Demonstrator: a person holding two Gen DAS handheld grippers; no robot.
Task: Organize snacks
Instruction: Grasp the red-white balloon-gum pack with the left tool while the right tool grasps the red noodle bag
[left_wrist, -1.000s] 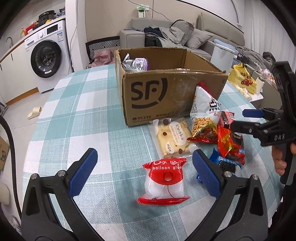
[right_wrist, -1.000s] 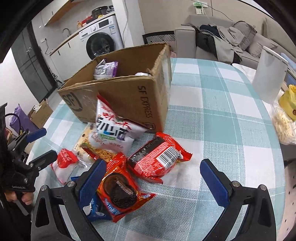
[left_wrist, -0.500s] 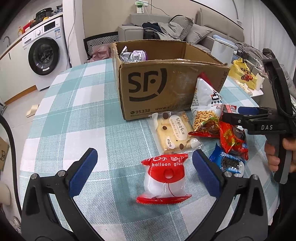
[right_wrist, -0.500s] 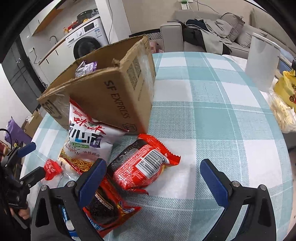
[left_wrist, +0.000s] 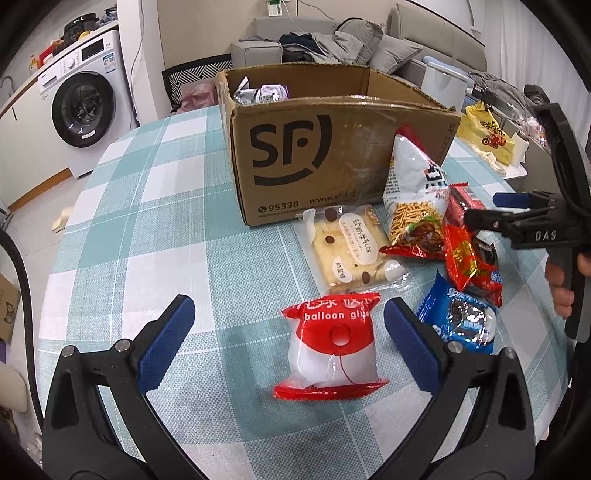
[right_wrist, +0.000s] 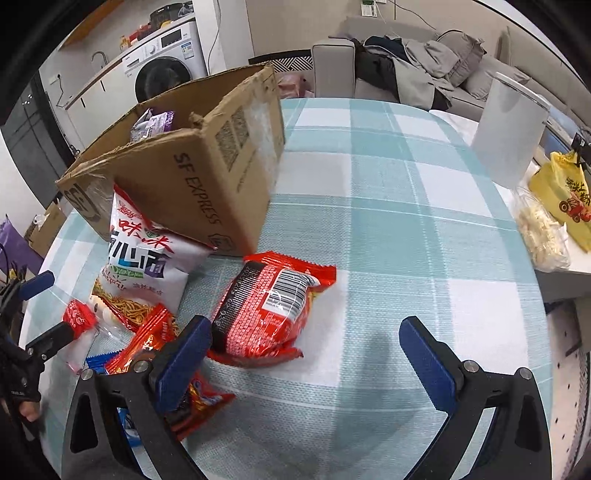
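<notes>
- Right, both grippers are over the checked tablecloth (left_wrist: 155, 229), and nothing is in either one.
- My left gripper (left_wrist: 288, 334) has its jaws spread wide and empty; the balloon glue packet (left_wrist: 332, 350) lies flat between the blue pads, nearer the right-hand pad than the left.
- That packet's long axis runs away from me, roughly in line with the fingers, so the pads face its long sides. I judge a straight drop and squeeze would take it across the narrow width.
- My right gripper (right_wrist: 306, 354) is also open wide with nothing held; the red noodle packet (right_wrist: 271, 306) sits just ahead, hard by the left pad, with bare cloth under the right one.
- Its long axis is slanted, up and to the right, so I'd want a shift left and a slight turn before closing.
- Beside it sit the white chip bag (right_wrist: 147, 266), leaning on the cardboard box (left_wrist: 332, 147), plus the biscuit pack (left_wrist: 351, 247), an orange-red cookie pack (left_wrist: 469, 258) and a blue cookie pack (left_wrist: 458, 321).
- A silver-purple snack (left_wrist: 258, 94) already lies inside that box, so I take it as the destination.
- On my reading the left hand is better lined up for the next pick.
</notes>
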